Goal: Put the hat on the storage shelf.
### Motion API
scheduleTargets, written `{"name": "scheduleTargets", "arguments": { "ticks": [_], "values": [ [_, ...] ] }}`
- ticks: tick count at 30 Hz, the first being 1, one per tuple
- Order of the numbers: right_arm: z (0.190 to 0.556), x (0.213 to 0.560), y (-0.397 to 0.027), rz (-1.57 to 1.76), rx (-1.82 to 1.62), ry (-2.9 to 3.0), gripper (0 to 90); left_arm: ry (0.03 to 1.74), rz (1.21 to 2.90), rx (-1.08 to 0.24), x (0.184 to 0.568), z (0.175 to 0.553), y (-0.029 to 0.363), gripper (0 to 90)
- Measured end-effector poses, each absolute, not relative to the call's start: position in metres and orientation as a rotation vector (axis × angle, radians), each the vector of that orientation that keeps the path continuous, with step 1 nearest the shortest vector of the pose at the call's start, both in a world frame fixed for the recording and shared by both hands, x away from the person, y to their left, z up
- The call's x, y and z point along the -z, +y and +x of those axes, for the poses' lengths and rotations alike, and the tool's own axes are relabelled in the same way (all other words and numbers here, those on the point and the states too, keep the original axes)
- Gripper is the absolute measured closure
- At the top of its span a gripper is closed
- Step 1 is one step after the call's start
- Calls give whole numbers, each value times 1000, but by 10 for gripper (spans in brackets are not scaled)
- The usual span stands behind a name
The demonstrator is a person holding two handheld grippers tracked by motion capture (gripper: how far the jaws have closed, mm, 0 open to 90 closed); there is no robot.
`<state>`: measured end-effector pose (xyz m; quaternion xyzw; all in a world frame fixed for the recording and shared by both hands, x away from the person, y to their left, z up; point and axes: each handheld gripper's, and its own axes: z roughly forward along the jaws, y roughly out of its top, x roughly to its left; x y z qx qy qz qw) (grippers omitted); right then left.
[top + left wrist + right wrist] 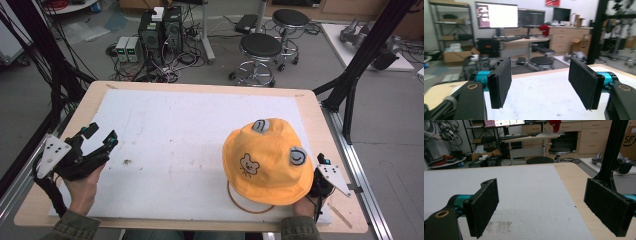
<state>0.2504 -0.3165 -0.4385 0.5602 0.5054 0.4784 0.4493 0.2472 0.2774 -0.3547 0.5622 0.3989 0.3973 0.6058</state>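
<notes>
okay, i've got the yellow hat (267,160) sitting on the white pad (190,130) toward the right front of the desk (310,107), crown up, a little bear face on its near side and two grey ears poking off the top. a thin brown ring (245,206) lies on the pad at the hat's front edge, partly tucked under the brim.

my right tool (322,167) is just beside the hat's right brim, low at the desk's right edge, the hat covering part of it in the high view. in the right gripper view its jaws stand wide apart with nothing between them, only bare pad and the wooden desk border beyond.

my left tool (102,137) is well apart from the hat, over at the left edge of the desk, held up in my left hand (82,187). jaws wide there too, nothing held, and the left gripper view looks across the pad to stools (544,56) and monitors in the room behind.

there's a small dark speck (127,161) on the pad near the left tool.
</notes>
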Motion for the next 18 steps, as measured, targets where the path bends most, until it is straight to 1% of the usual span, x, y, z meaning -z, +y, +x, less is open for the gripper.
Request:
{"name": "scheduleTargets", "arguments": {
  "ticks": [5,11,16,18],
  "values": [
    [251,439,-316,1392,-1187,1249,114,980,1288,-998,365,247,292,351],
    [252,439,-315,1382,-1180,1260,113,1063,1274,-1021,383,249,305,351],
    [252,440,-315,1380,-1177,1265,114,1091,1267,-1089,400,246,311,348],
    [251,440,-315,1384,-1175,1266,114,1120,1274,-1095,408,247,315,348]
  ]
}}
